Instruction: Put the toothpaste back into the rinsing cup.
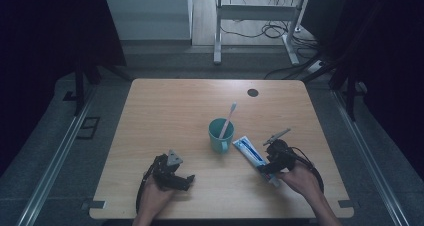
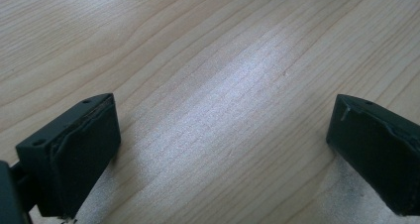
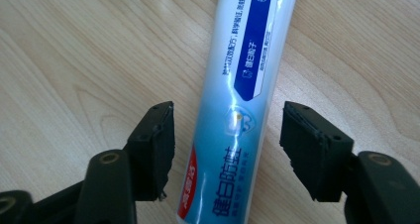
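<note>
A blue-and-white toothpaste tube [image 1: 248,150] lies flat on the wooden table [image 1: 170,106], just right of a teal cup [image 1: 220,136] with a toothbrush [image 1: 229,117] standing in it. My right gripper [image 1: 264,169] straddles the tube's lower end. In the right gripper view the tube [image 3: 237,110] runs between the jaws of the gripper [image 3: 227,130], and a thin gap shows on each side, so the pads are not pressing it. My left gripper [image 1: 188,179] rests low at the front left. Its jaws [image 2: 223,130] are wide open over bare wood.
A small dark round hole [image 1: 253,92] marks the table's far right. Beyond the far edge are metal desk legs [image 1: 218,36] and cables on the floor. Bare wood spreads across the back and left of the table.
</note>
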The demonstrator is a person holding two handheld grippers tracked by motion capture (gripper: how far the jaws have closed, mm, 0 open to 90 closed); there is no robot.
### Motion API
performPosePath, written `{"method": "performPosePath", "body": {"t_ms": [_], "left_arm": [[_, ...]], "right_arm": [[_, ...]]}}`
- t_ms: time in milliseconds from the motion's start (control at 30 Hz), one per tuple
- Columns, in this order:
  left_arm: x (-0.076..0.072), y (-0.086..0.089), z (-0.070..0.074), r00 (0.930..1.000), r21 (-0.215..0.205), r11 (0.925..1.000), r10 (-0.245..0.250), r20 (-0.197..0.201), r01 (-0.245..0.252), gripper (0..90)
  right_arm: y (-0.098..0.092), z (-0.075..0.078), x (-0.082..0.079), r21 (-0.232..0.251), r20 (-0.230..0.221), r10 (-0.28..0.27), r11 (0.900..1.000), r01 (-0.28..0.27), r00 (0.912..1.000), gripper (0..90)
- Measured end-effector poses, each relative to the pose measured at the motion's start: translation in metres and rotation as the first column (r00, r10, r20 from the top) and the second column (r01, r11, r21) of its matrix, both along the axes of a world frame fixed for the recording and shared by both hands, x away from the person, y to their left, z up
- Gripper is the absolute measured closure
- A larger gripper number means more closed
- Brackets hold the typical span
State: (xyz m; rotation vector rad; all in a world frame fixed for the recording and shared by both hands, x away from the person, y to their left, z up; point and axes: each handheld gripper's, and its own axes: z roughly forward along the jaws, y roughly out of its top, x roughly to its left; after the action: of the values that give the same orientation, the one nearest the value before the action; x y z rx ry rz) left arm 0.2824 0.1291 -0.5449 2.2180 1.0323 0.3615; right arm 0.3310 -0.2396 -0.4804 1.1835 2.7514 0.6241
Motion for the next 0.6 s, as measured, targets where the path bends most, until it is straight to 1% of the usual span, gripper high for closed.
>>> {"method": "performPosePath", "body": {"t_ms": [133,300,467,533,600], "left_arm": [[0.000,0.000,0.000,1.0000,0.004,1.0000,-0.003,-0.002,0.003,0.3],[0.000,0.000,0.000,1.0000,0.003,1.0000,-0.001,-0.003,0.001,0.4],[0.000,0.000,0.000,1.0000,0.003,1.0000,-0.002,-0.003,0.002,0.5],[0.000,0.000,0.000,1.0000,0.003,1.0000,-0.003,-0.003,0.003,0.5],[0.000,0.000,0.000,1.0000,0.004,1.0000,-0.003,-0.003,0.003,0.5]], "right_arm": [[0.006,0.000,0.007,-0.031,-0.031,-0.006,0.999,0.005,0.9995,35.3],[0.014,-0.001,0.015,-0.074,-0.059,-0.007,0.997,0.002,0.9982,33.7],[0.023,-0.003,0.023,-0.129,-0.083,-0.005,0.992,-0.006,0.9965,31.7],[0.025,-0.003,0.025,-0.143,-0.089,-0.002,0.990,-0.011,0.9960,31.5],[0.029,-0.004,0.027,-0.167,-0.100,0.002,0.986,-0.018,0.9950,31.5]]}}
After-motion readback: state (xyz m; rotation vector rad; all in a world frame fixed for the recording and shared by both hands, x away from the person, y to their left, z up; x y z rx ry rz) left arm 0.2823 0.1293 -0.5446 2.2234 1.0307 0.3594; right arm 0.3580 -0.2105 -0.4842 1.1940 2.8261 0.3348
